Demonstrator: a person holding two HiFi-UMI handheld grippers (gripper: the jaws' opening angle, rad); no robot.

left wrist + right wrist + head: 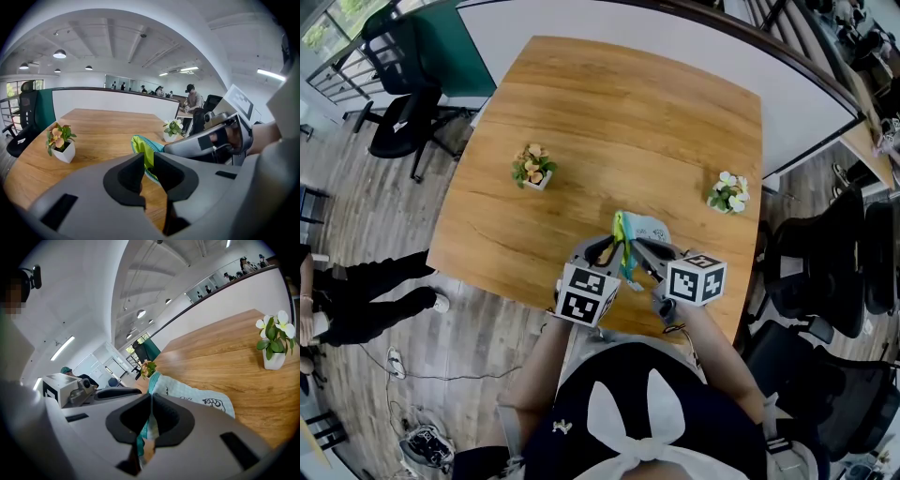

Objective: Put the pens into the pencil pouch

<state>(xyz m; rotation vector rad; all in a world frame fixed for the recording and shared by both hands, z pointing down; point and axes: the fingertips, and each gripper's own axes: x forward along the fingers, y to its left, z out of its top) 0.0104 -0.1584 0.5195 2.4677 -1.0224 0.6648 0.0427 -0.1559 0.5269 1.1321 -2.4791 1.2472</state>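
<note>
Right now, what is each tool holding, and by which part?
The teal-and-white printed fabric pencil pouch, held by both: the left tool pinches a lime-green-lined edge, the right tool a teal-trimmed edge.

I'm looking at the pencil pouch [197, 392] showing pale checked fabric with small cartoon prints, teal edging and lime-green lining. The table [609, 122] is showing warm honey-brown wood grain with darker streaks.

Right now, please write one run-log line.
left tongs: shut on pencil pouch | right tongs: shut on pencil pouch | pens: not visible
</note>
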